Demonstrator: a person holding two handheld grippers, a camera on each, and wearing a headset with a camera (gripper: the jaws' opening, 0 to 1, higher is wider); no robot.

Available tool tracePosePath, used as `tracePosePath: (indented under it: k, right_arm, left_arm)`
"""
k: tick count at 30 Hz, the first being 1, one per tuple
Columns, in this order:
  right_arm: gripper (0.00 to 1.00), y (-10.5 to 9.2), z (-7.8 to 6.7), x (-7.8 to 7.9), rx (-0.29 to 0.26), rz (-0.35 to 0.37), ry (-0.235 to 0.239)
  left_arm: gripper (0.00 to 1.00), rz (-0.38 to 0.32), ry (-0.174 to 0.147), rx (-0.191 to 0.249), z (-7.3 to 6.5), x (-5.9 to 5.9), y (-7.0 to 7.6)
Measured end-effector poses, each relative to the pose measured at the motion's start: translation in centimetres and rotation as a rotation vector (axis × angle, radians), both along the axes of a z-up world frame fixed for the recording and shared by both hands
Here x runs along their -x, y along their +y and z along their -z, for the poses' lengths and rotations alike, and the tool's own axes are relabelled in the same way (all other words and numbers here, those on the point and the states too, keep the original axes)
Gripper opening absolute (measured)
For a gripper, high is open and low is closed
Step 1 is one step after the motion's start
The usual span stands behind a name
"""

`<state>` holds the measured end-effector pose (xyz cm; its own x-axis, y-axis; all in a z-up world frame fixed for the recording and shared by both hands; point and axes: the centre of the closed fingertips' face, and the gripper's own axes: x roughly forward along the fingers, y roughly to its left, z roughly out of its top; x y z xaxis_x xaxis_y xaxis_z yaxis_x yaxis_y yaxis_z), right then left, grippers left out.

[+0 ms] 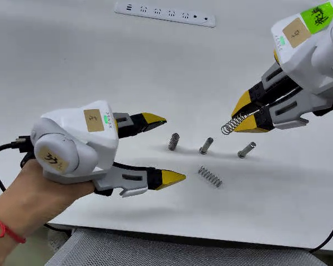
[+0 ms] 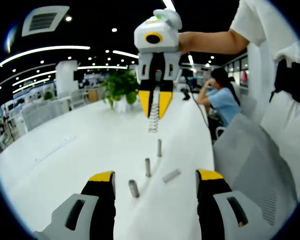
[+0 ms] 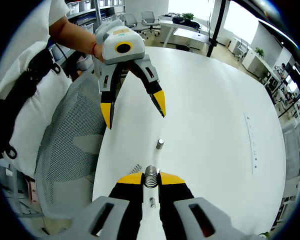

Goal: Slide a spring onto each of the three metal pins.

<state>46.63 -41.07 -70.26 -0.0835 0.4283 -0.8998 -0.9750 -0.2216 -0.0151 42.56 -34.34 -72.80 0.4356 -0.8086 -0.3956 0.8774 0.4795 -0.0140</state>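
Observation:
Three short metal pins stand in a row on the white table: the left pin point(image 1: 173, 141) wears a spring, the middle pin point(image 1: 206, 146) and the right pin point(image 1: 246, 149) are bare. A loose spring point(image 1: 210, 176) lies in front of them. My right gripper point(image 1: 235, 123) hovers above and right of the pins, shut on a spring point(image 1: 228, 127) that pokes out past its yellow tips. From its own camera, that spring point(image 3: 150, 177) sits over a pin point(image 3: 152, 202). My left gripper point(image 1: 166, 148) stands open left of the row, holding nothing, with the pins ahead point(image 2: 147, 166).
A white power strip point(image 1: 165, 13) lies at the far edge of the table. A grey mesh chair point(image 1: 155, 249) sits below the near edge. A black cable point(image 1: 0, 166) trails from the left gripper. People sit at desks beyond.

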Motion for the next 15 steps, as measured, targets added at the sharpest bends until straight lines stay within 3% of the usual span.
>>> tracePosePath:
  k: [3,8,15]
  right_arm:
    - [0.12,0.2,1.1,-0.5,0.011,0.015,0.003]
    - [0.12,0.4,2.7,-1.1,0.03,0.033,0.002]
    - [0.12,0.6,4.2,-1.1,0.053,0.049,0.018]
  left_arm:
    - [0.72,-0.013,0.022,-0.001,0.6,-0.1,0.5]
    - [0.79,-0.018,0.033,-0.016,1.2,-0.1,1.1]
    - [0.88,-0.01,0.059,-0.027,2.1,0.0,1.3]
